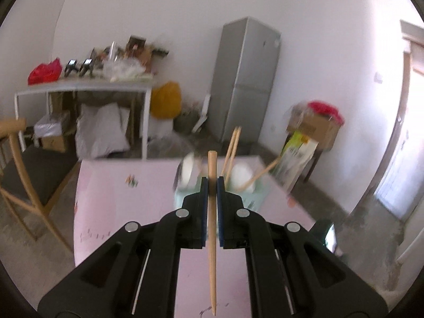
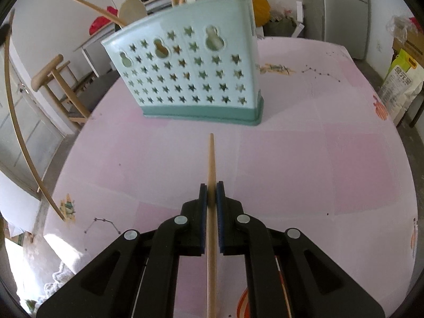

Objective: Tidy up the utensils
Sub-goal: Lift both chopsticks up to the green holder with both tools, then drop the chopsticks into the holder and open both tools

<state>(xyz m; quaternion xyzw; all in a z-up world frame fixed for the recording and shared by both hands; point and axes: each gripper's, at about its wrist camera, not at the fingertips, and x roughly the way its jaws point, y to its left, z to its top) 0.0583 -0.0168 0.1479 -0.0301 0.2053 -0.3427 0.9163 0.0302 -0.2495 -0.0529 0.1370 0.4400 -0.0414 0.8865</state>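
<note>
In the left wrist view my left gripper (image 1: 212, 182) is shut on a wooden chopstick (image 1: 212, 251), which stands nearly upright between the pads, above the pink table (image 1: 119, 212). Behind it is the pale green utensil holder (image 1: 251, 198), with chopsticks (image 1: 232, 148) and white spoons (image 1: 189, 171) in it. In the right wrist view my right gripper (image 2: 211, 188) is shut on a second wooden chopstick (image 2: 211, 164), its tip pointing toward the star-punched holder (image 2: 190, 76). A long curved wooden stick (image 2: 18, 132) shows at the left edge.
A wooden chair (image 1: 23, 175) stands left of the table. Behind are a white shelf table (image 1: 79, 87) with clutter, a grey fridge (image 1: 246, 79) and a cardboard box (image 1: 315, 127). The pink tablecloth (image 2: 318, 159) spreads wide around the holder.
</note>
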